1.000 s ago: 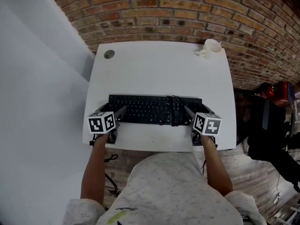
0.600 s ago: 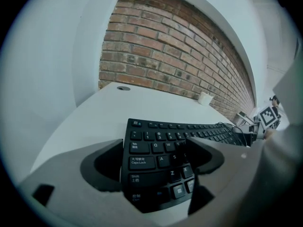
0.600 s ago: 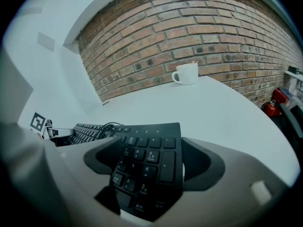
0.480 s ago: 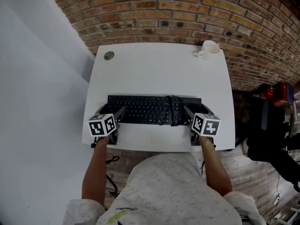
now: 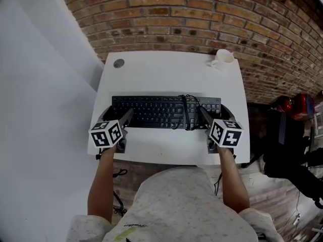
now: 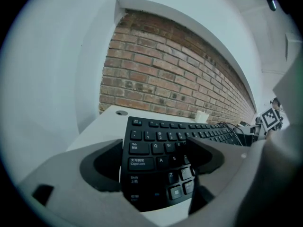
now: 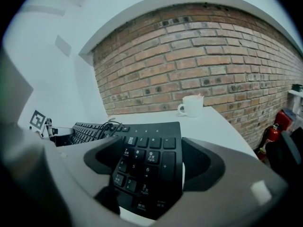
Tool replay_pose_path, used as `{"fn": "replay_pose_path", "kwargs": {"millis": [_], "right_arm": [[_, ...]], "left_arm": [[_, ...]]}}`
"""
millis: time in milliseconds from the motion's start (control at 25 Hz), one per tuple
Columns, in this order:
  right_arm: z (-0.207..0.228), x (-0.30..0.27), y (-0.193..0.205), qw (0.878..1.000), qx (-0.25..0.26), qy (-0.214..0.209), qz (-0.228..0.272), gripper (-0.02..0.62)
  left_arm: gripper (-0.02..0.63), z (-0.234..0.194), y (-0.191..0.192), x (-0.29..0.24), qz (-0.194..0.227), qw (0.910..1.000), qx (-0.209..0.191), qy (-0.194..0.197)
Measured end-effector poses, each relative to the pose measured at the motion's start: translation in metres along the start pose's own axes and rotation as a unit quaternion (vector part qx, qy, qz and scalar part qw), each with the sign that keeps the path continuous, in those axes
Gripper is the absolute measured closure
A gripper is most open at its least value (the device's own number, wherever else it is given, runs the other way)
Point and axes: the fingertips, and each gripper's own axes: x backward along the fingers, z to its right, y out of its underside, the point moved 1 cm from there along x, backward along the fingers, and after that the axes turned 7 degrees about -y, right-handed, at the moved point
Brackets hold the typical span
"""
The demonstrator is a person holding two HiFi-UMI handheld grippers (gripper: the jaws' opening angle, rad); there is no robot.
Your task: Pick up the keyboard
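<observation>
**Head view.** Looks steeply down on a white table (image 5: pixel 166 74) set against a brick wall (image 5: pixel 176 14). Finds the black keyboard (image 5: pixel 151 112) across the table's near half, long side parallel to the near edge, with its cable (image 5: pixel 187 110) bundled over the keys right of the middle. Places the left gripper (image 5: pixel 118 116) at the keyboard's left end and the right gripper (image 5: pixel 214 112) at its right end, marker cubes turned toward the person and forearms reaching in from below. Notes a white cup (image 5: pixel 223 57) at the far right corner and a round grommet (image 5: pixel 118 63) at the far left corner, both well apart from the keyboard. Cannot tell from here whether the keyboard rests on the table or hangs just above it.

**Left gripper view.** Shows the jaws clamped on the keyboard's left end and held wide by it. Puts the left jaw at the short edge beside the Caps Lock key (image 6: pixel 141 163) and the right jaw over the letter keys. Follows the key rows away toward the other gripper at the far end, with the cup and the bricks behind.

**Right gripper view.** Shows the same hold mirrored: jaws wide, clamped on the right end. Puts the left jaw over the inner keys of the number pad (image 7: pixel 149 160) and the right jaw at the short edge. Catches bare white table below the near corner, and the cup standing farther off before the wall.
</observation>
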Motion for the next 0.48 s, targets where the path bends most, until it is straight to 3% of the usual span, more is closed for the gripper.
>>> {"fn": "replay_pose_path", "kwargs": {"millis": [480], "right_arm": [[-0.033,0.054,-0.089,0.993,0.057,-0.018,0.105,0.198]], "left_arm": [[0.193,0.024,-0.086,0.063,0.123,0.9924,-0.014,0.001]]}}
